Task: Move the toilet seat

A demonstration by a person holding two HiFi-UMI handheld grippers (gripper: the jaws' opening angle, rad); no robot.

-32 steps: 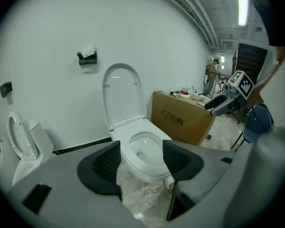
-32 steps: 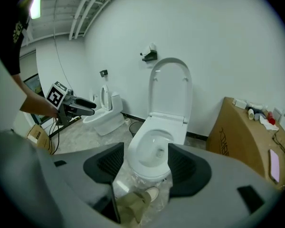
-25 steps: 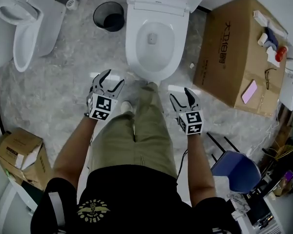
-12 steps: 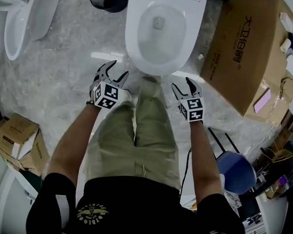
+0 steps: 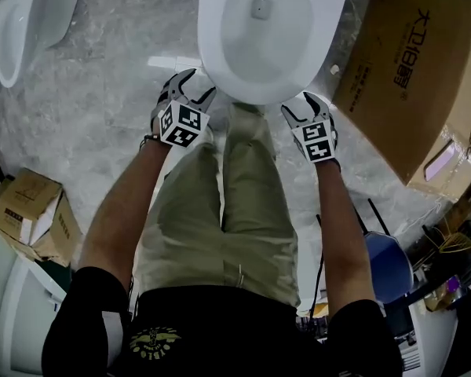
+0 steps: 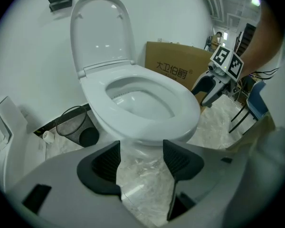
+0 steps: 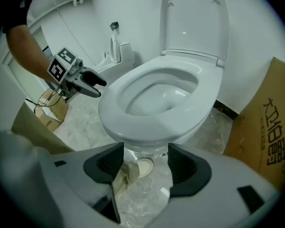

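Note:
A white toilet stands ahead with its seat [image 5: 220, 69] down on the bowl and its lid [image 6: 102, 32] raised against the wall. My left gripper [image 5: 195, 87] is open just off the front left of the seat [image 6: 183, 106], with nothing between its jaws. Off the front right of the seat [image 7: 116, 101], my right gripper [image 5: 298, 104] hangs open and empty too. Each gripper shows in the other's view: the right gripper [image 6: 206, 87] and the left gripper [image 7: 92, 82]. Neither one touches the seat.
A large cardboard box [image 5: 412, 61] stands right of the toilet. A second white toilet [image 5: 16, 22] is at far left, with a small open carton [image 5: 31, 214] below it. A black mesh bin [image 6: 78, 127] sits by the wall. A blue chair [image 5: 388, 265] stands at lower right. The person's legs [image 5: 220, 210] are at the bowl's front.
The person has stepped closer to the toilet. Both grippers have moved forward, from well short of the bowl up to the two sides of its front rim. Both stayed open.

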